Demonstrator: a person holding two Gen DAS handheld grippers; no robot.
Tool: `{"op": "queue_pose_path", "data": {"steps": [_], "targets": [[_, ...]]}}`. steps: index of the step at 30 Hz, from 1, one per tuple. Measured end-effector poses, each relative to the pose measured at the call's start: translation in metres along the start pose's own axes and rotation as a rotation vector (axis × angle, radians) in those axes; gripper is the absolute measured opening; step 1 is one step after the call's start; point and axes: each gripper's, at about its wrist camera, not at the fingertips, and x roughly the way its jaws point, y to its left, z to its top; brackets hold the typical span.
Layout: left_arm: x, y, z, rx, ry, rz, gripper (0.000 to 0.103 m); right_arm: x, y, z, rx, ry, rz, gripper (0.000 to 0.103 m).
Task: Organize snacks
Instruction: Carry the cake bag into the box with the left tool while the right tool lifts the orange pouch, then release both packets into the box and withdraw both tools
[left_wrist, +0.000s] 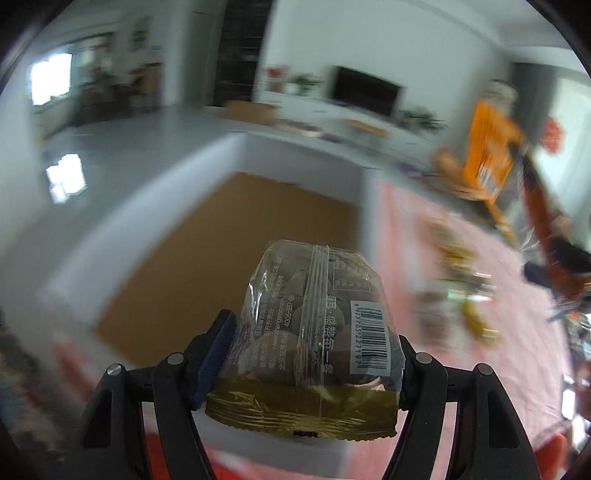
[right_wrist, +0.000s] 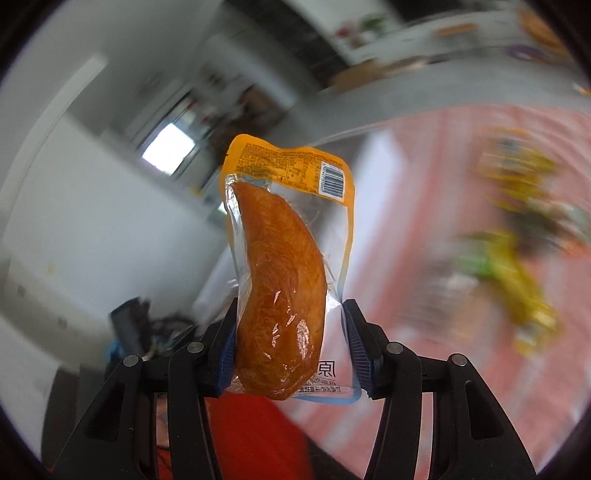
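My left gripper (left_wrist: 314, 354) is shut on a clear packet of brown round snacks (left_wrist: 317, 325) with a gold bottom edge, held in the air over the near edge of an open white box with a brown cardboard floor (left_wrist: 236, 254). My right gripper (right_wrist: 291, 332) is shut on an orange vacuum-packed chicken piece packet (right_wrist: 284, 266), held upright above the pink tablecloth (right_wrist: 424, 206). The same orange packet and the right gripper's arm show blurred at the upper right of the left wrist view (left_wrist: 491, 147).
A blurred heap of several yellow and green snack packets (right_wrist: 517, 236) lies on the pink tablecloth (left_wrist: 517, 332) to the right; it also shows in the left wrist view (left_wrist: 458, 280). Beyond are a grey floor, a white TV cabinet (left_wrist: 332, 107) and a red seat (right_wrist: 255, 435) below.
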Motion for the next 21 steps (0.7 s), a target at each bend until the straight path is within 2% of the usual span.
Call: {"op": "queue_pose_path", "data": {"steps": [2,4,5,8,10,12,15,16,19,20,21], "targets": [[0.006,0.025,0.0,-0.016,0.015,0.079,0.072,0.054,0.032,0.012,-0.06,0.041,0.016,0.061],[0.011,0.04,-0.002,-0.039,0.028,0.123,0.076,0.103,0.048,0.018,-0.091,0.096,0.03,0.084],[0.014,0.049,-0.004,-0.058,0.026,0.131,0.082,0.131,0.053,0.022,-0.1,0.126,0.015,0.086],[0.008,0.053,-0.011,-0.082,-0.012,0.137,0.099,0.149,0.049,0.021,-0.101,0.124,-0.012,0.086],[0.003,0.046,-0.017,-0.089,-0.043,0.125,0.1,0.14,0.035,0.016,-0.106,0.081,-0.012,0.085],[-0.001,0.028,-0.025,-0.079,-0.054,0.08,0.1,0.113,0.008,0.011,-0.127,0.013,-0.094,0.085],[-0.008,-0.015,-0.028,-0.032,-0.067,-0.031,0.1,0.079,-0.038,0.0,-0.117,-0.066,-0.235,0.085],[-0.013,-0.032,-0.029,-0.008,-0.071,-0.078,0.1,0.066,-0.062,-0.005,-0.122,-0.094,-0.306,0.085],[-0.02,-0.095,-0.043,0.106,-0.062,-0.221,0.101,0.027,-0.139,-0.035,-0.151,-0.159,-0.621,0.085],[-0.018,-0.123,-0.052,0.16,-0.043,-0.268,0.102,0.016,-0.163,-0.046,-0.132,-0.159,-0.7,0.085],[-0.013,-0.142,-0.06,0.194,-0.023,-0.296,0.103,0.007,-0.18,-0.051,-0.108,-0.156,-0.745,0.085]]}}
